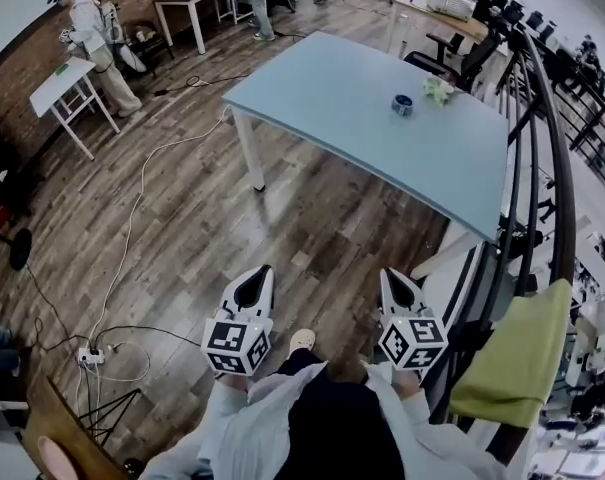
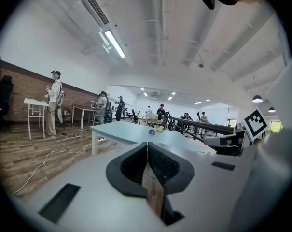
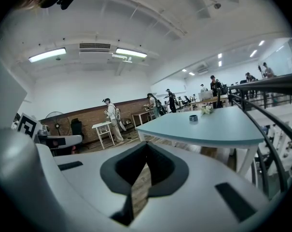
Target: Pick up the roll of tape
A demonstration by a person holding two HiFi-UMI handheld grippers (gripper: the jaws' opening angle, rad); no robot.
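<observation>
Resting on the pale blue table [image 1: 312, 98] in the upper right of the head view, the roll of tape [image 1: 402, 104] is noted near a crumpled pale object [image 1: 439, 90]. Left gripper [image 1: 261, 273] and right gripper [image 1: 390, 278] are held at bottom centre over the wooden floor [image 1: 182, 218], well apart from the table. Both pairs of jaws are pressed together with nothing between them.

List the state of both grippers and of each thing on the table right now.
Left gripper: shut, empty.
Right gripper: shut, empty.
Roll of tape: lying flat on the table, untouched.
Pale crumpled item: resting on the table beside the tape.
</observation>
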